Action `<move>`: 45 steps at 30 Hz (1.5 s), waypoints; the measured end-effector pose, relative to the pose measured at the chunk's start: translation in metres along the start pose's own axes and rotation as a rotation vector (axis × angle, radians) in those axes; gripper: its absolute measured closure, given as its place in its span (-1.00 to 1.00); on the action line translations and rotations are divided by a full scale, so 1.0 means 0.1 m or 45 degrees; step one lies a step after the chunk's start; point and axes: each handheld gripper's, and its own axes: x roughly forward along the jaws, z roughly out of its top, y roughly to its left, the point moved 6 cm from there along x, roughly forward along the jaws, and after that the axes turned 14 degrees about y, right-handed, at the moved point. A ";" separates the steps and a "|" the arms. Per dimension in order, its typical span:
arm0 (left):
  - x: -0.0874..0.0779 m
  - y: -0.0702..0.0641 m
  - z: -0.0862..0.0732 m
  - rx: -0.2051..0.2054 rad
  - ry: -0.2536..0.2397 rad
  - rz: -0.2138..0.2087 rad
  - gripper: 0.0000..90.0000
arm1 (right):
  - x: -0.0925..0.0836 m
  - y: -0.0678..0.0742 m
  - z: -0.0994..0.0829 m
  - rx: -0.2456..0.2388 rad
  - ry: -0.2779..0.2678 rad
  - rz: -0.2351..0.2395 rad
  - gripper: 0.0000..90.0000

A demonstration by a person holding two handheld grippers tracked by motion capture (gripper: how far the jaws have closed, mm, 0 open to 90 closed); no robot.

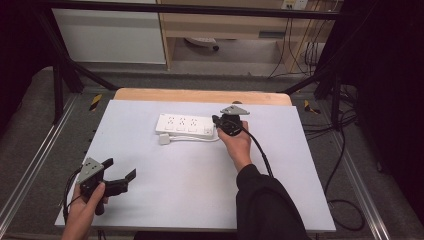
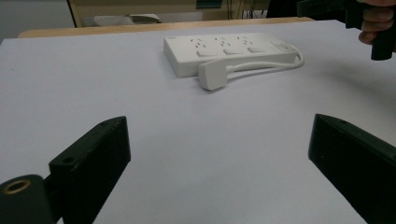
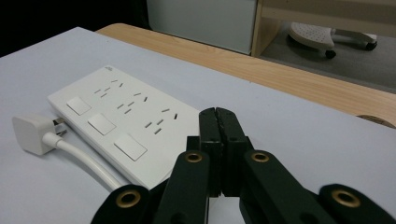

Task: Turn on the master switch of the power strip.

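A white power strip [image 1: 184, 125] with three sockets lies at the back middle of the pale sheet [image 1: 200, 190]. Its white plug [image 1: 164, 139] rests loose in front of its left end, with the cord [image 1: 196, 139] running along its front. My right gripper [image 1: 216, 120] is shut with nothing between its jaws and hovers at the strip's right end. In the right gripper view the closed jaw tips [image 3: 217, 114] sit just past the strip [image 3: 121, 121] and the plug [image 3: 30, 133] lies at left. My left gripper [image 1: 121, 168] stands open near the front left corner, facing the strip [image 2: 229, 49] and plug [image 2: 213, 74].
The wooden table edge [image 1: 200, 95] shows behind the sheet. Black frame bars [image 1: 60, 75] stand at both back corners, and cables [image 1: 345, 200] lie on the floor at right. A shelf unit [image 1: 225, 25] stands beyond the table.
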 end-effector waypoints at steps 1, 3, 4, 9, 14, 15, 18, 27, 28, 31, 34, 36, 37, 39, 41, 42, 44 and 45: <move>0.00 0.00 0.00 0.000 0.001 0.000 -0.87 | 0.01 0.00 0.00 -0.004 0.003 -0.001 1.00; 0.00 0.00 0.00 0.001 0.001 0.000 -0.87 | 0.03 0.01 -0.02 -0.003 0.014 0.000 1.00; 0.00 0.00 0.00 0.001 0.001 -0.001 -0.87 | 0.03 0.01 -0.03 -0.003 0.019 0.002 1.00; 0.00 0.00 0.00 0.001 0.002 0.000 -0.87 | 0.08 0.03 -0.06 -0.005 0.034 0.003 1.00; 0.00 0.00 0.00 0.001 0.001 -0.001 -0.87 | 0.11 0.04 -0.07 0.000 0.041 0.004 1.00; 0.00 0.00 0.00 0.001 0.002 -0.003 -0.87 | 0.11 0.04 -0.07 -0.005 0.044 0.002 1.00; 0.00 0.00 0.00 0.003 0.001 -0.002 -0.87 | 0.12 0.05 -0.08 -0.003 0.046 0.002 1.00; 0.00 0.00 0.00 0.003 0.001 -0.002 -0.87 | 0.16 0.06 -0.11 -0.012 0.074 0.000 1.00; 0.00 0.00 0.00 0.003 0.001 -0.002 -0.87 | 0.16 0.07 -0.11 -0.009 0.078 0.002 1.00; 0.00 0.00 0.00 0.004 0.001 -0.002 -0.87 | 0.17 0.07 -0.12 -0.013 0.084 0.000 1.00; 0.00 0.00 0.00 0.004 0.001 -0.002 -0.87 | 0.18 0.08 -0.13 -0.017 0.090 0.004 1.00; 0.00 0.00 0.00 0.004 0.000 -0.002 -0.87 | 0.19 0.09 -0.13 -0.017 0.090 0.006 1.00; 0.00 0.00 0.00 0.004 0.000 -0.002 -0.87 | 0.19 0.09 -0.13 -0.021 0.091 0.005 1.00; 0.00 0.00 0.00 0.005 0.000 -0.002 -0.87 | 0.20 0.09 -0.13 -0.023 0.095 0.006 1.00; 0.00 0.00 0.00 0.004 0.000 -0.002 -0.87 | 0.20 0.10 -0.14 -0.024 0.100 0.006 1.00; 0.00 0.00 0.00 0.003 0.000 -0.002 -0.87 | 0.21 0.10 -0.14 -0.024 0.101 0.007 1.00; 0.00 0.00 0.00 0.002 -0.003 -0.002 -0.87 | 0.21 0.11 -0.14 -0.023 0.102 0.007 1.00; 0.00 0.00 0.00 0.005 -0.001 -0.002 -0.87 | 0.21 0.11 -0.14 -0.025 0.104 0.008 1.00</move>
